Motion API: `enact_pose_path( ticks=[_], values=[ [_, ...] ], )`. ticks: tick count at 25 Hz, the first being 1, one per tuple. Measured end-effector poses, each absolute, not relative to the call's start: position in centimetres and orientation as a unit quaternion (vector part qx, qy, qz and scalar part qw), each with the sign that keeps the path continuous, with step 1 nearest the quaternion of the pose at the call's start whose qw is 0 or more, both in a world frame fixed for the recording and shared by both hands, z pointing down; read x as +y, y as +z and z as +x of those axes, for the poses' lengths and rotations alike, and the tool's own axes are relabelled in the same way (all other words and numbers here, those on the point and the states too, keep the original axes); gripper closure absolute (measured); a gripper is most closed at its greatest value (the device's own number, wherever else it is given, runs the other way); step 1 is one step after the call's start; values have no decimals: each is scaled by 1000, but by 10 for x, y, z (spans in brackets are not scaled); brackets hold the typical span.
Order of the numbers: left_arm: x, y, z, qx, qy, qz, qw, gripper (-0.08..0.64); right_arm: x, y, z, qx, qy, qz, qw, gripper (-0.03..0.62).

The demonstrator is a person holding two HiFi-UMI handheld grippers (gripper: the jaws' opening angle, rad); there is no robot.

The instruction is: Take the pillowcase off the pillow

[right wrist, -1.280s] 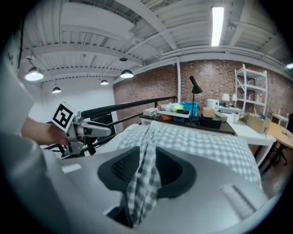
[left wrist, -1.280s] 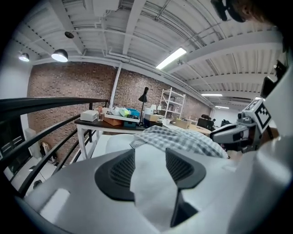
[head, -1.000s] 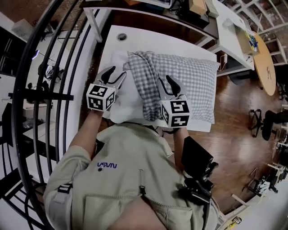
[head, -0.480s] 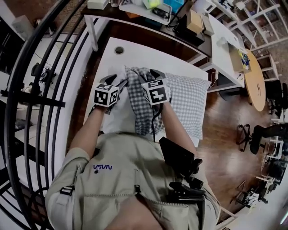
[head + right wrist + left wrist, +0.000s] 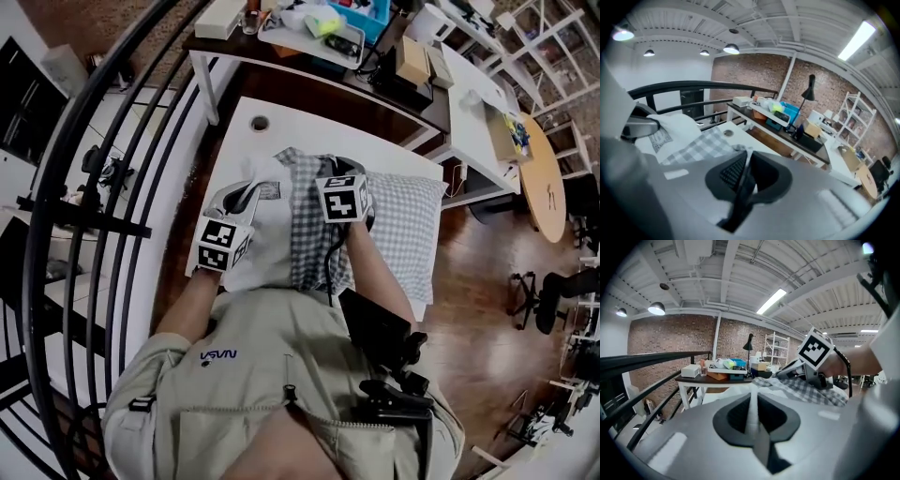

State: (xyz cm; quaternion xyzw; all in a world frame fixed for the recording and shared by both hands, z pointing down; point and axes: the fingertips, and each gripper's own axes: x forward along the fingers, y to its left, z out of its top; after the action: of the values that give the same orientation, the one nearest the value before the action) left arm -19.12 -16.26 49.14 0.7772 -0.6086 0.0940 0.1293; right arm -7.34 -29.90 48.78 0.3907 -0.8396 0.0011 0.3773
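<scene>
Now, left gripper (image 5: 752,405) newly clamped on pillow (image 5: 261,255), right gripper (image 5: 744,164) on pillowcase (image 5: 314,234)

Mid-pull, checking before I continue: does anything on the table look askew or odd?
Only the checked pillowcase: it is bunched into a ridge across the pillow, whose left end lies bare white while the right end is covered. Nothing looks spilled or damaged.

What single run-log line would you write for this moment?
left gripper: just closed on bare white pillow | right gripper: just closed on checked pillowcase | pillowcase: bunched mid-pillow, not yet off
</scene>
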Motion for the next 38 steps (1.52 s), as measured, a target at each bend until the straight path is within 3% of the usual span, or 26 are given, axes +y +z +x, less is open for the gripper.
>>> enact_pose_path(
  ticks=[10,18,22,24,27,33,38],
  values=[
    [-156,468,-219,-626,40,768,128,540,-312,497,57,-797,78,502,328,580],
    [-170,524,-221,-614,62,767,173,534,-303,517,47,-802,62,484,344,577],
    [-166,516,-207,-588,85,792,144,479,-294,511,41,-825,46,467,316,503],
    [-162,505,-201,-585,99,796,121,363,-285,498,38,-835,52,466,287,459],
    [-145,483,-190,-584,113,800,82,287,-260,477,34,-848,60,466,245,451],
    [-98,467,-144,-534,136,833,48,284,-192,459,33,-857,77,470,198,451],
    [-59,503,-100,-471,168,862,82,284,-120,484,43,-851,112,462,224,453]
  ],
)
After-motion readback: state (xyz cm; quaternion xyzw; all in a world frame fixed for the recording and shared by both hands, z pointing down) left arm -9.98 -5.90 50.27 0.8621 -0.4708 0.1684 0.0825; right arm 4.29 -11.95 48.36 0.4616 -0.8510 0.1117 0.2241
